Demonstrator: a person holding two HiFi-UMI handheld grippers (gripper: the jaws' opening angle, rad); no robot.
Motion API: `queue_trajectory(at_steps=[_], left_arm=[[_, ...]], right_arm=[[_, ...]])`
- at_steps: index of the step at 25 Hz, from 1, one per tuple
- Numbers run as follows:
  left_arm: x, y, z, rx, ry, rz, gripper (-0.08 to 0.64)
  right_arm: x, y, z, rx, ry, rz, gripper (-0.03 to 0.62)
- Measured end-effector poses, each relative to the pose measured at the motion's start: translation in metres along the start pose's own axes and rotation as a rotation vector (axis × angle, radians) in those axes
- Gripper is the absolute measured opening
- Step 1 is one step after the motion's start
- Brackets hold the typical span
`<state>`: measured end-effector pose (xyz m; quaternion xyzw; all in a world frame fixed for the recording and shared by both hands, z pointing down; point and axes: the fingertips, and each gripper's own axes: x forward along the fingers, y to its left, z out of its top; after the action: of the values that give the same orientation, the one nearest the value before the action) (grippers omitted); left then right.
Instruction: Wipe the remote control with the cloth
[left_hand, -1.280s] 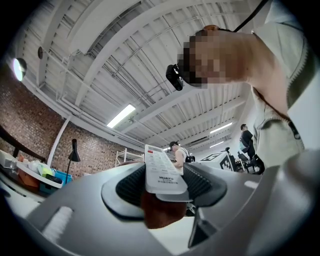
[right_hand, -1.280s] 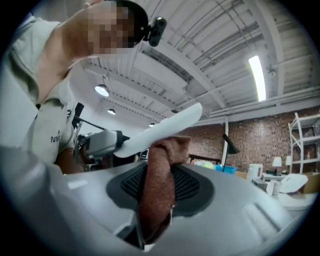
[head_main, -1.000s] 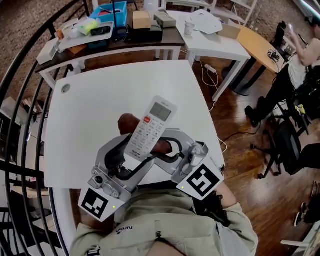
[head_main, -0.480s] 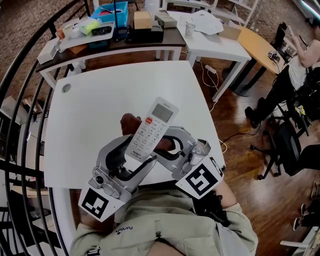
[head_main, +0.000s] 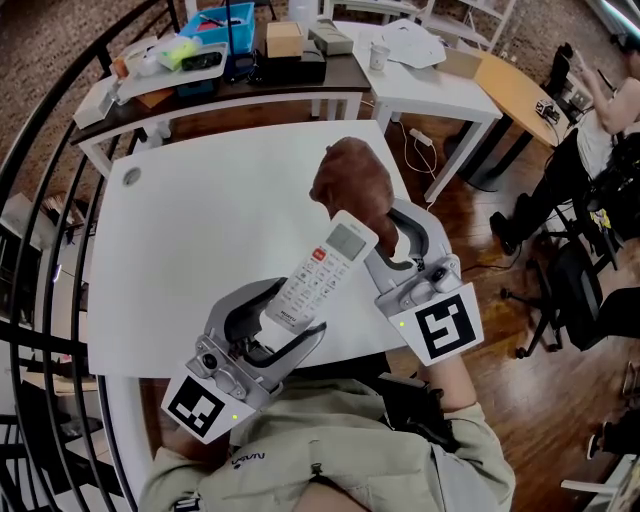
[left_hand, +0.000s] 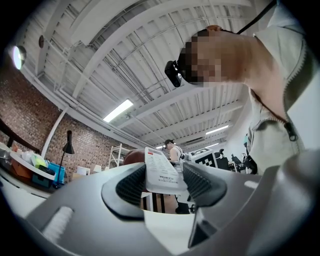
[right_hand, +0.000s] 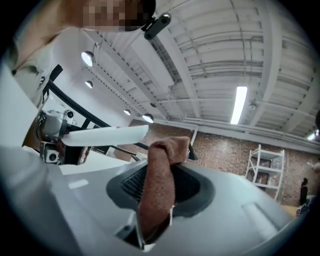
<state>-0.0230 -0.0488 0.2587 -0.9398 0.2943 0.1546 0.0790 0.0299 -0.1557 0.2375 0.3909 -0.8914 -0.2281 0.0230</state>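
Remote control, keypad up, clamped by its lower end in the left gripper above the white surface; right gripper, jaws closed on the brown cloth, holds it bunched at the remote's display end, contact unclear. A clean wipe likely means pressing the cloth flat on the keypad and drawing it lengthwise against a firm left grip; the surface's right edge lies under the cloth, wooden floor beyond; cluttered desks stand well apart.
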Motion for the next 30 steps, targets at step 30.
queue_trajectory(at_steps=[30], left_arm=[[-0.002,0.009,-0.001,-0.016,-0.002,0.015,0.247]], right_arm=[[0.011,0.112,-0.021,-0.339,0.061,0.321,0.118]])
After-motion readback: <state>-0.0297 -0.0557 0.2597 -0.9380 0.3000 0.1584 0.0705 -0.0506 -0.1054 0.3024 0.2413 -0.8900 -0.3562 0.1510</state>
